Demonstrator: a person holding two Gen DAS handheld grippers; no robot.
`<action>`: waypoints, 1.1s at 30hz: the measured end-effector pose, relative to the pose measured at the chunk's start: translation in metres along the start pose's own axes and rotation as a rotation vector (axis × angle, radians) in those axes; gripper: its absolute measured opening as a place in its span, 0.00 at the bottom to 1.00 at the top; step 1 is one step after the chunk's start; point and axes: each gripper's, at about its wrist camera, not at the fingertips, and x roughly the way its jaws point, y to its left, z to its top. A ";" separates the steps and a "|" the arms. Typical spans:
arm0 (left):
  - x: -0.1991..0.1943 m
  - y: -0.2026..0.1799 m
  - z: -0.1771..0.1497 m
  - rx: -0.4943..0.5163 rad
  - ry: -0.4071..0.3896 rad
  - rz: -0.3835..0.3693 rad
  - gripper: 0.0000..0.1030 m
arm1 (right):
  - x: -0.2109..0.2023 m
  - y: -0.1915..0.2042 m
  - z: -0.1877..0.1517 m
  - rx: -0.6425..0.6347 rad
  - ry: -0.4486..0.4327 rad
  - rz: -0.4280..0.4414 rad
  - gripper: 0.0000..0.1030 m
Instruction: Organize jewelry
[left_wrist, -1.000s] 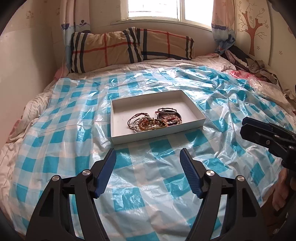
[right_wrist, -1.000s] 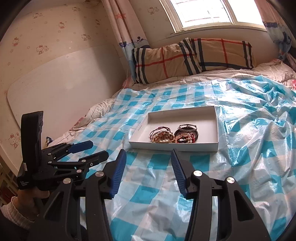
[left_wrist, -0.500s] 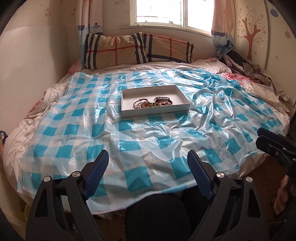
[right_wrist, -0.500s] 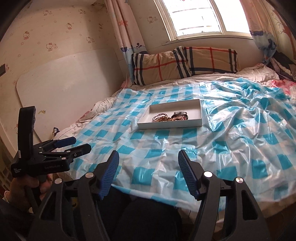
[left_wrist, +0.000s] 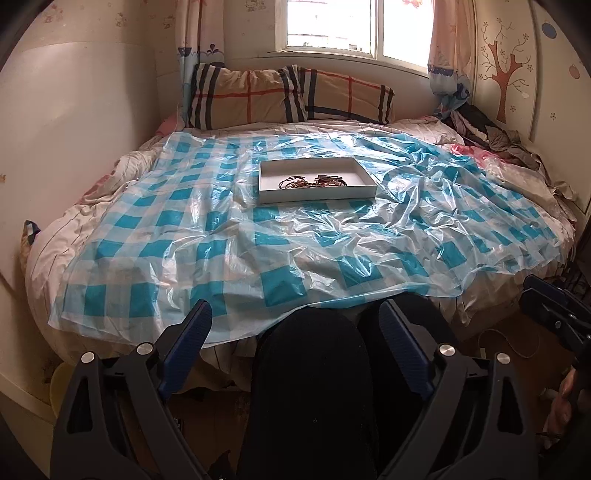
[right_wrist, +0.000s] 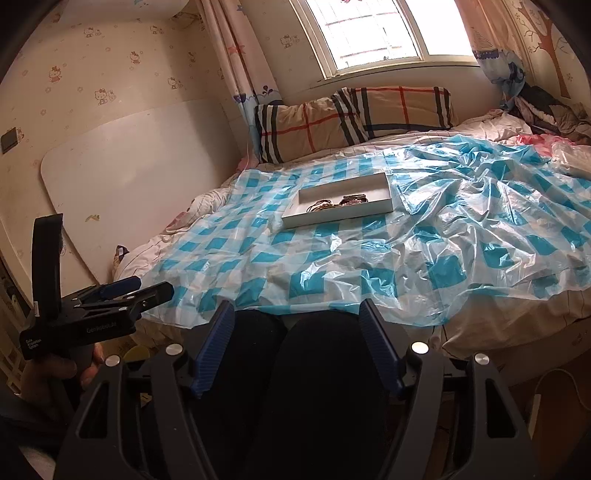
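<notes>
bed (left_wrist: 55, 254) out ahead of the gripper, crinkly blue-check plastic sheet (left_wrist: 295, 254) over it, plaid pillows (left_wrist: 288, 98) at the far end

1 bed (left_wrist: 48, 254), 1 blue-check plastic sheet (left_wrist: 229, 240) over it. 1 white tray (left_wrist: 317, 192) on the sheet, w/ 1 tangled heap of jewelry (left_wrist: 314, 181) inside; pieces too small to count. 2 plaid pillows (left_wrist: 288, 98), approx overlapping. 1 window (left_wrist: 354, 22), 2 curtains (left_wrist: 448, 48). 1 tree decal (left_wrist: 504, 70). 1 clothes pile (left_wrist: 491, 136), far corner. 2 grippers: left gripper (left_wrist: 293, 345), right gripper (right_wrist: 297, 343). 2 dark knees (right_wrist: 325, 369).
</notes>
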 end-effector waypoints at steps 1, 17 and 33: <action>-0.004 0.002 -0.001 -0.009 -0.008 0.005 0.86 | -0.003 0.002 -0.001 -0.002 -0.005 0.000 0.66; -0.023 0.015 -0.006 -0.047 -0.037 0.030 0.91 | -0.019 0.021 -0.005 -0.043 -0.041 -0.010 0.69; -0.023 0.021 -0.012 -0.056 -0.024 0.036 0.92 | -0.021 0.029 -0.006 -0.052 -0.040 -0.009 0.71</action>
